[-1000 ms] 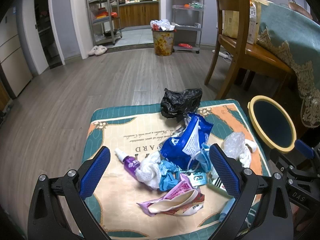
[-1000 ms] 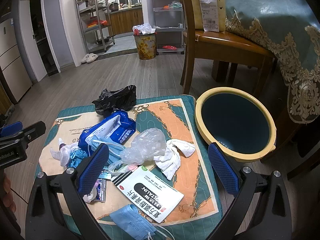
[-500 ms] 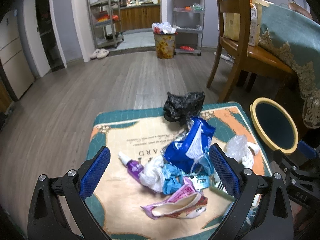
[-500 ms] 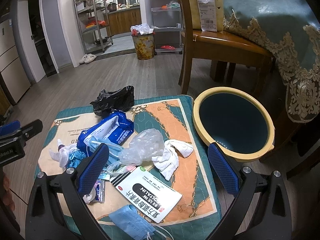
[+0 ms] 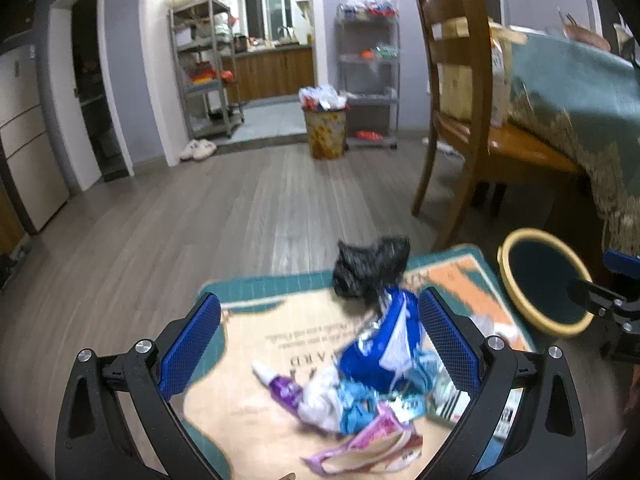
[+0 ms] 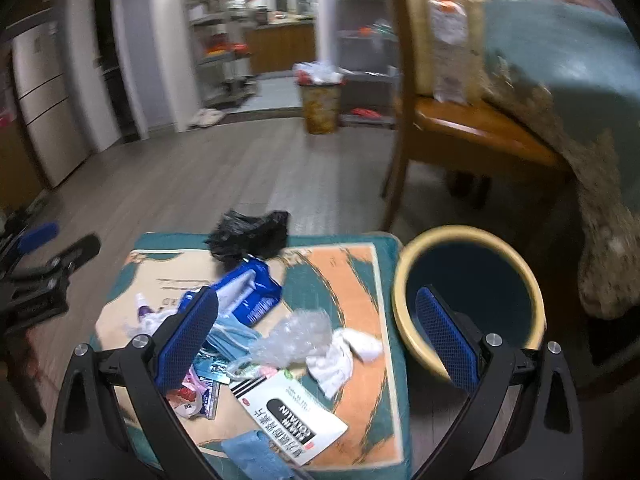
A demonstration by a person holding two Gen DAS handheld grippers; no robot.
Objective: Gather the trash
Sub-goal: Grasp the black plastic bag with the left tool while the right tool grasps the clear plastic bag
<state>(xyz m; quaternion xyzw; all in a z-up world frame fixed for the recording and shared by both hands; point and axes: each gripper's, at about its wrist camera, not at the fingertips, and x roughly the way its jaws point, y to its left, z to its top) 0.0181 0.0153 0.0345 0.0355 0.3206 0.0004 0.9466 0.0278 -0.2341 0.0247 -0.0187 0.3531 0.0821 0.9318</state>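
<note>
Your left hand-held gripper (image 5: 318, 338) hangs spread wide, empty, above the trash pile (image 5: 360, 384). Your right hand-held gripper (image 6: 316, 338) is spread too, empty. The yellow-rimmed bin (image 6: 404, 280) sits just beside the mat (image 6: 344, 276).

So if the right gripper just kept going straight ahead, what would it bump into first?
Probably the clear crumpled plastic bag, which sits on the mat between the open fingers of the right gripper, with the white tissue just beside it. Depth is hard to judge in this blurred fisheye view.
</note>
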